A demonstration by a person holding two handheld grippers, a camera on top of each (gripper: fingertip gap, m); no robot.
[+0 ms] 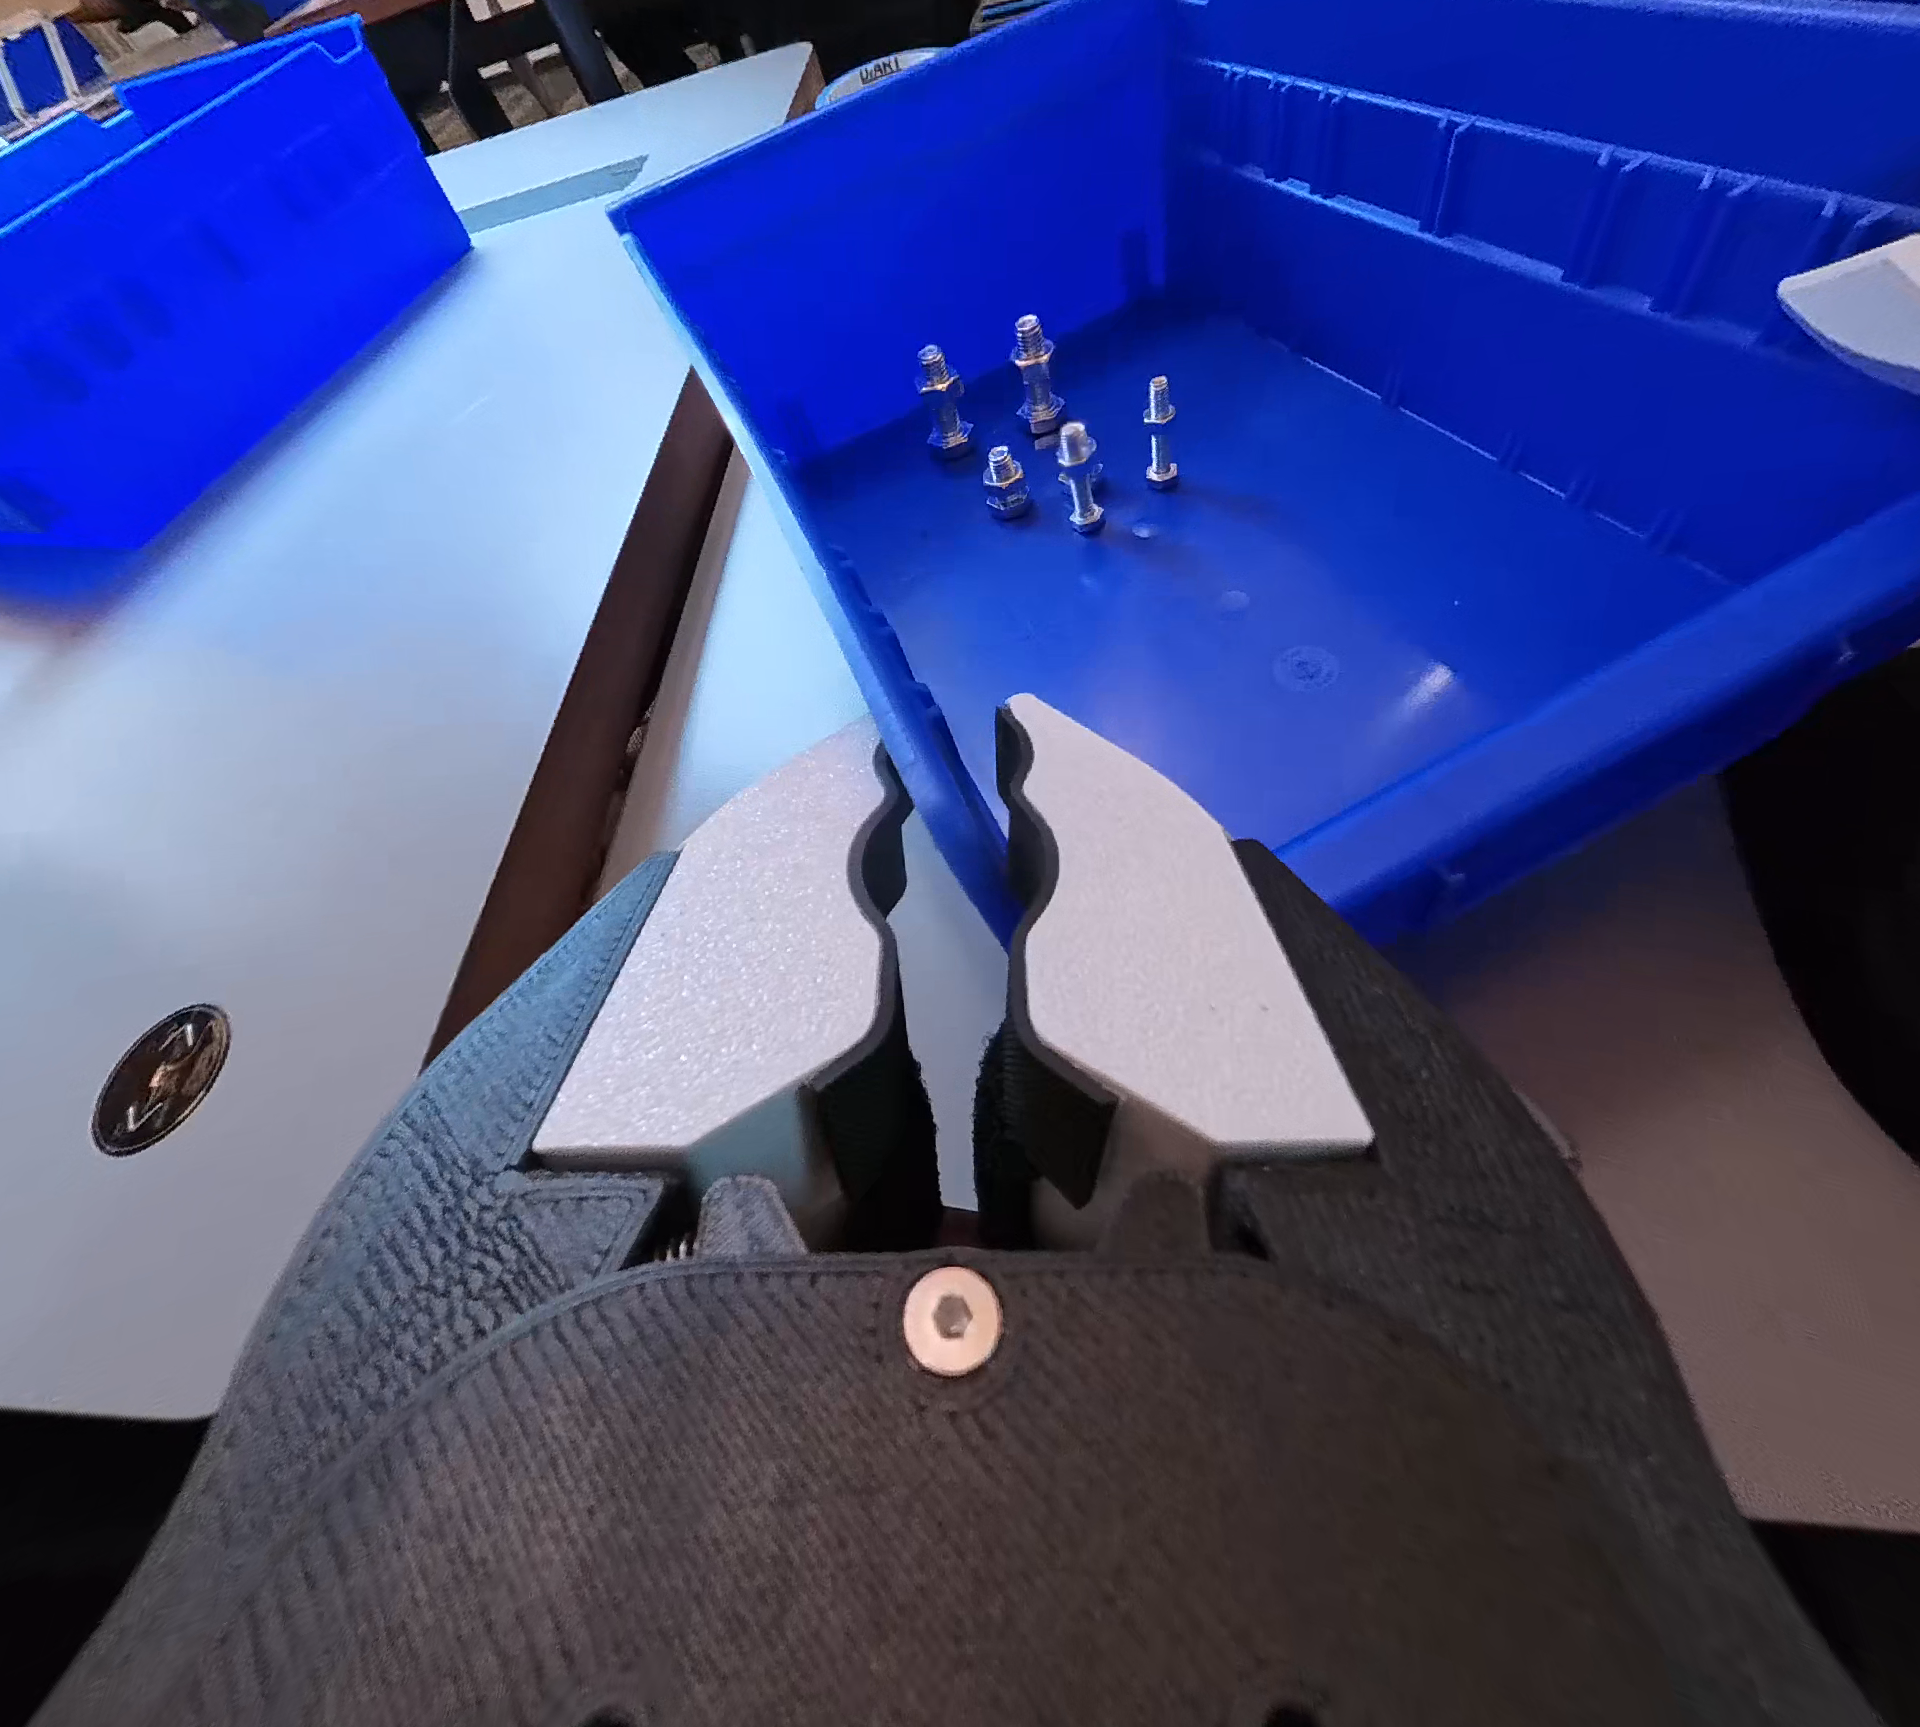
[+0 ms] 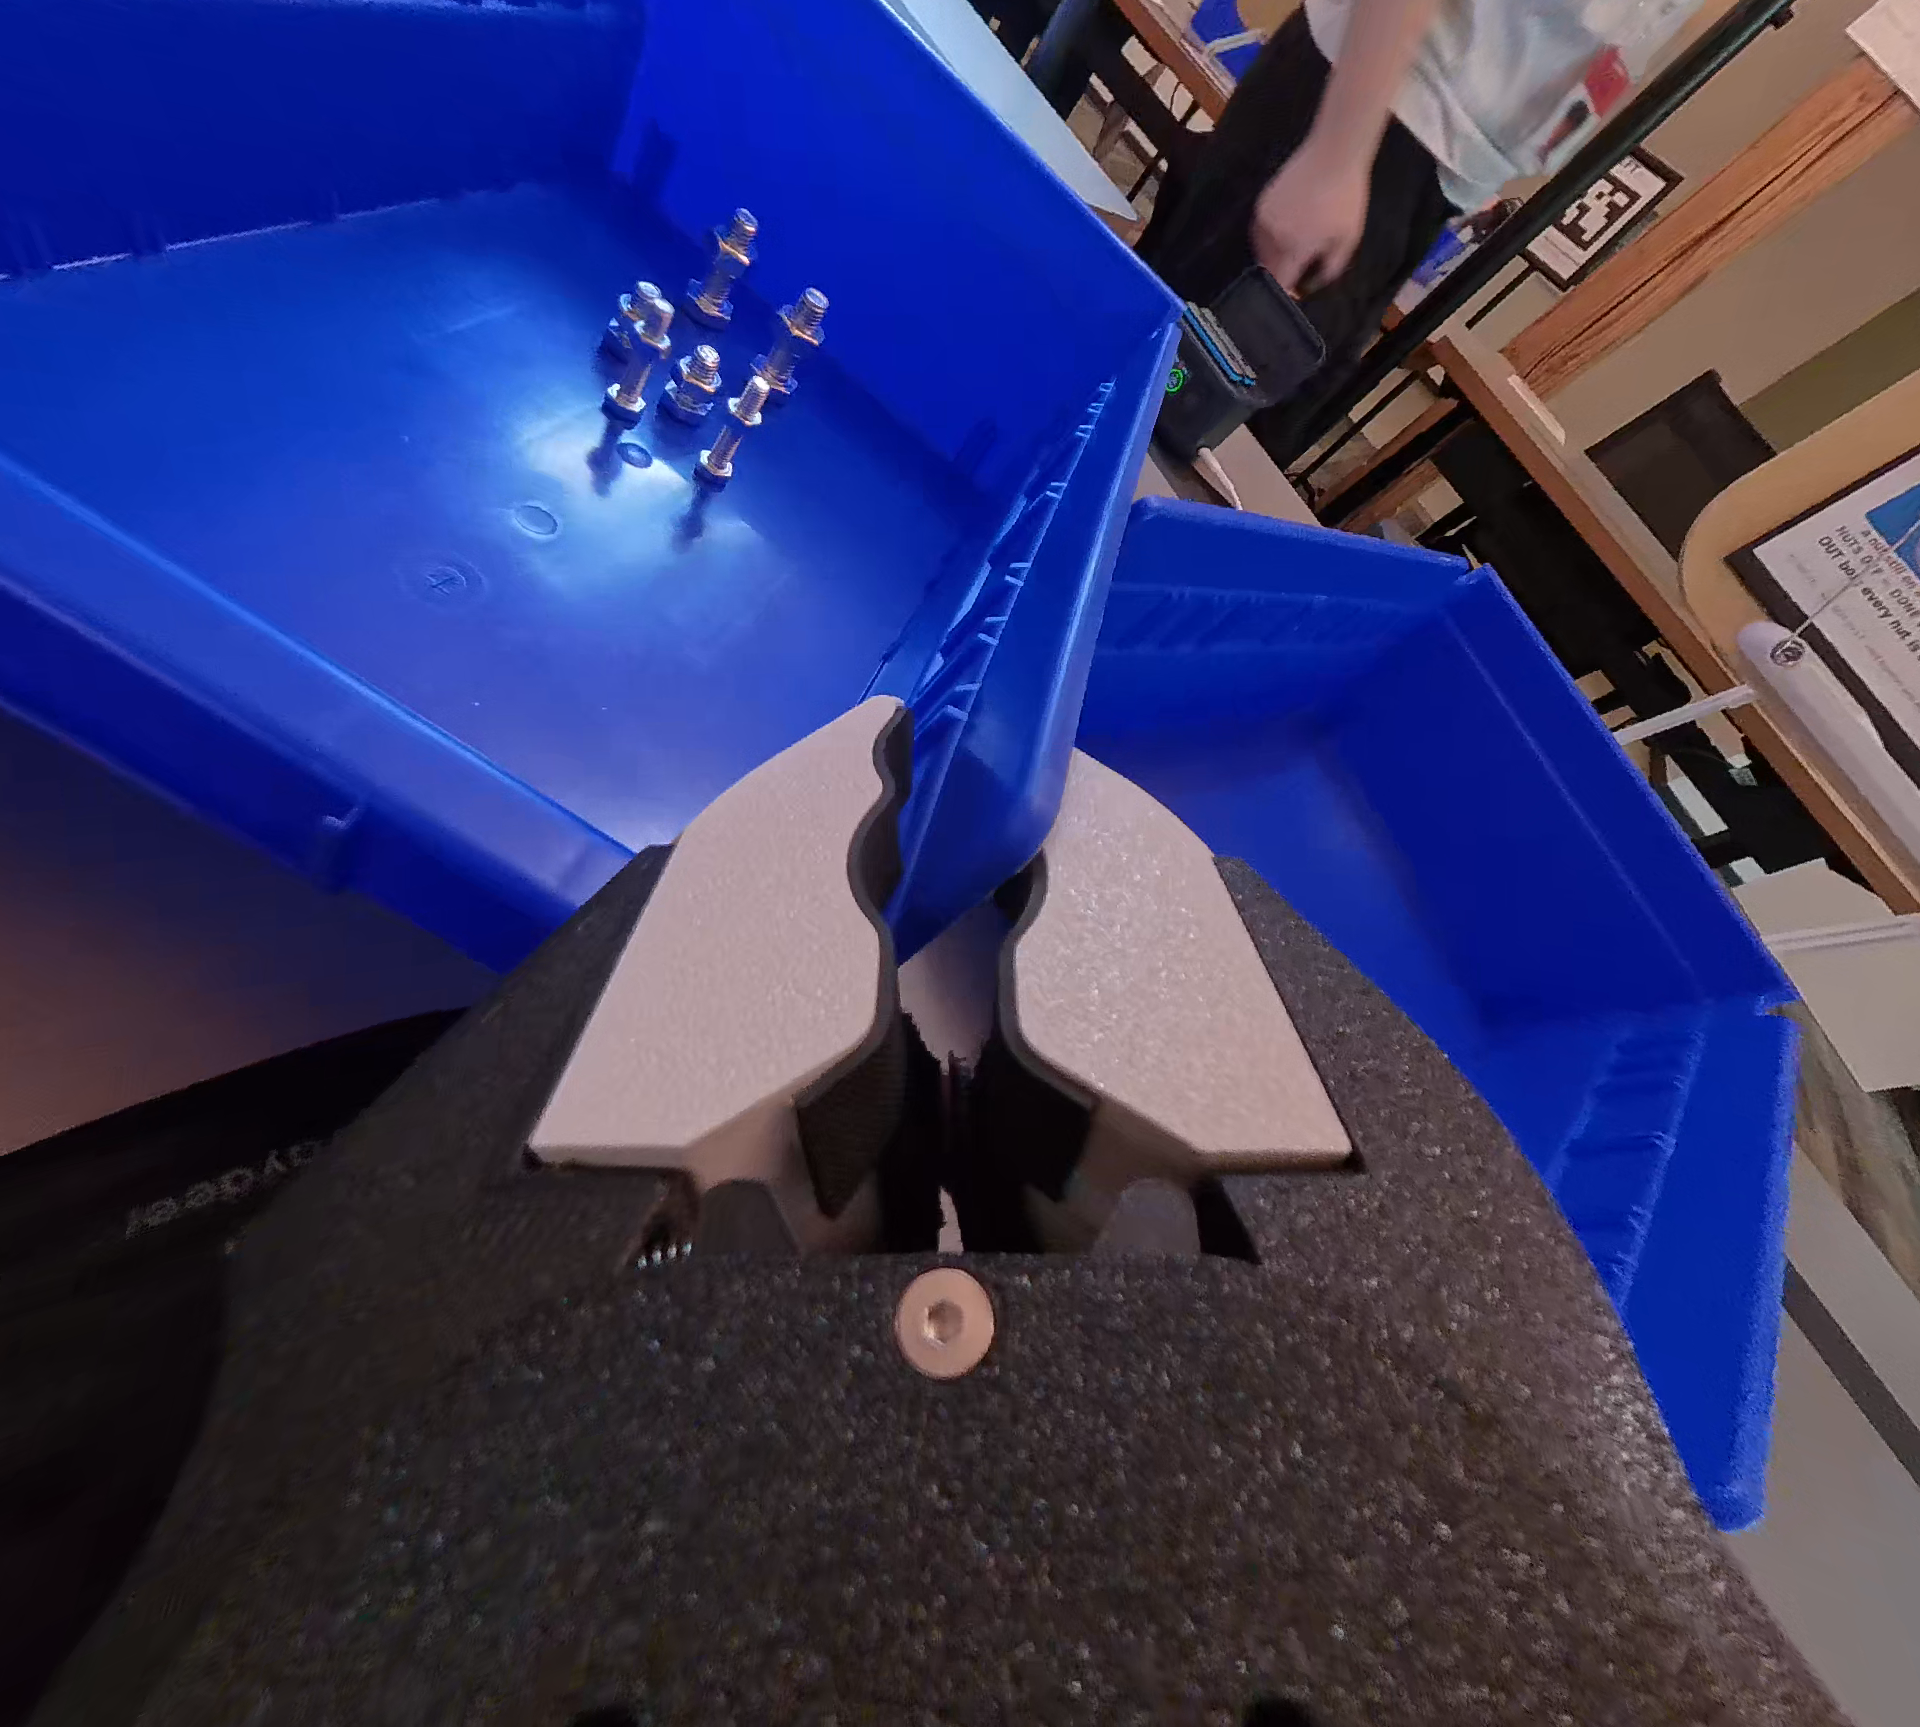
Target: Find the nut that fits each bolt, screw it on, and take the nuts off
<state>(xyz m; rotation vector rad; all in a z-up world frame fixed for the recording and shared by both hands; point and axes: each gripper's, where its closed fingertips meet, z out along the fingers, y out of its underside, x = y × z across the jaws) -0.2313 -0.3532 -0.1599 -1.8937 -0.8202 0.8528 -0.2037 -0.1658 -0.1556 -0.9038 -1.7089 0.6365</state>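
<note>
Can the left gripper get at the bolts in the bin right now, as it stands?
Probably not yet. The left gripper is closed on the blue bin's side wall, so it is occupied. Once it lets go, the upright bolts stand uncovered on the bin floor, open from above.

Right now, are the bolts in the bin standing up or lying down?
Standing. The bolts sit upright on their heads near the bin's far corner, threaded ends up, a nut on each shank; the right wrist view shows the same cluster.

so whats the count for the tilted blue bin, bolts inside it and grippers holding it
bolts standing in the blue bin: 6 (two overlap, so one is uncertain)
grippers with jaws clamped on its side walls: 2, left gripper and right gripper
total: 8
</note>
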